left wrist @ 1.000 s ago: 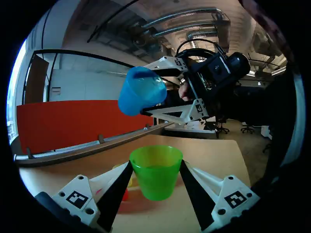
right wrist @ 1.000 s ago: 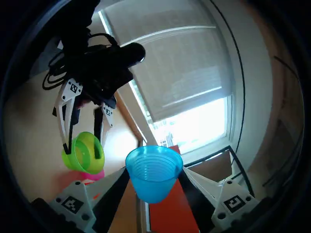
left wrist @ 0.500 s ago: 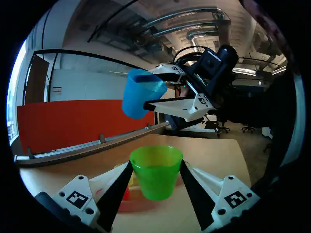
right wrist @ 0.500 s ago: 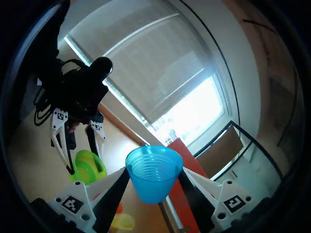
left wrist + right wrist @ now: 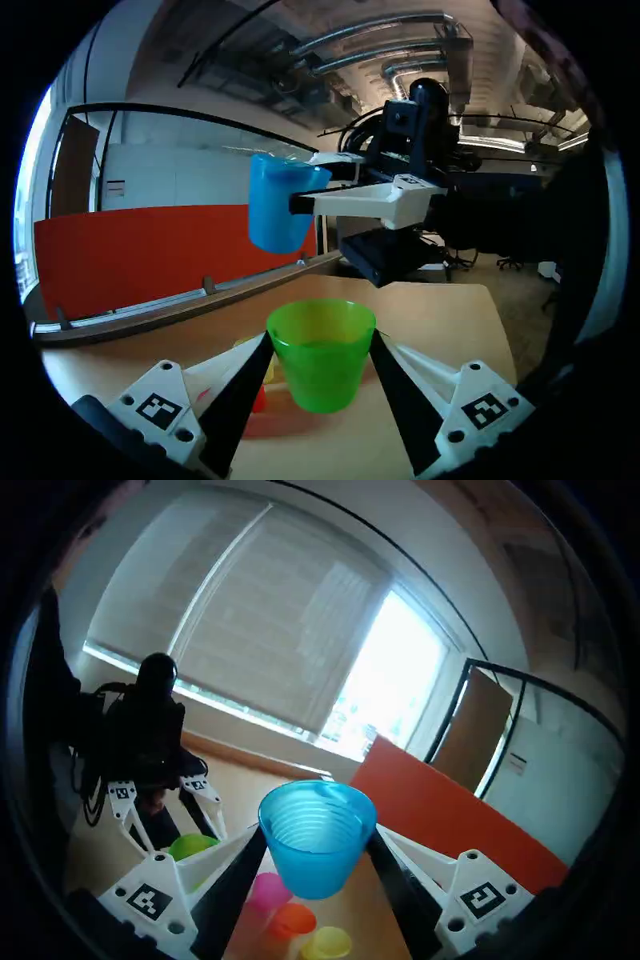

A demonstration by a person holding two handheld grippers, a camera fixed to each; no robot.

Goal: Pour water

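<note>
In the left gripper view, the left gripper [image 5: 320, 338] is clamped on the green cup [image 5: 322, 368] at the lower centre of the frame, one finger pressing each side of its wall, and holds it upright just above the wooden table [image 5: 456, 320], probably so it serves as a steady target that will not tip. A darker band below the rim suggests liquid inside, though this is a guess. Above it and slightly left, in the upper middle of the frame, the right gripper [image 5: 306, 186] reaches in from the right with its fingers closed on the blue cup [image 5: 276, 206]. That cup stands near upright with its mouth level, and no stream falls from it. It hangs well apart from the green rim, with the red partition [image 5: 152, 252] behind it. In the right gripper view, the blue cup [image 5: 318, 850] sits at the lower centre, squeezed between that gripper's own fingers. Its ribbed inside shows down to the base, so it looks empty or nearly so, but clear water cannot be ruled out. At the lower left of the frame, the left gripper [image 5: 189, 844] grips the green cup [image 5: 192, 850]. A pink cup [image 5: 268, 888], an orange cup [image 5: 294, 918] and a yellow cup [image 5: 326, 942] sit along the bottom edge, beneath the held blue cup.
</note>
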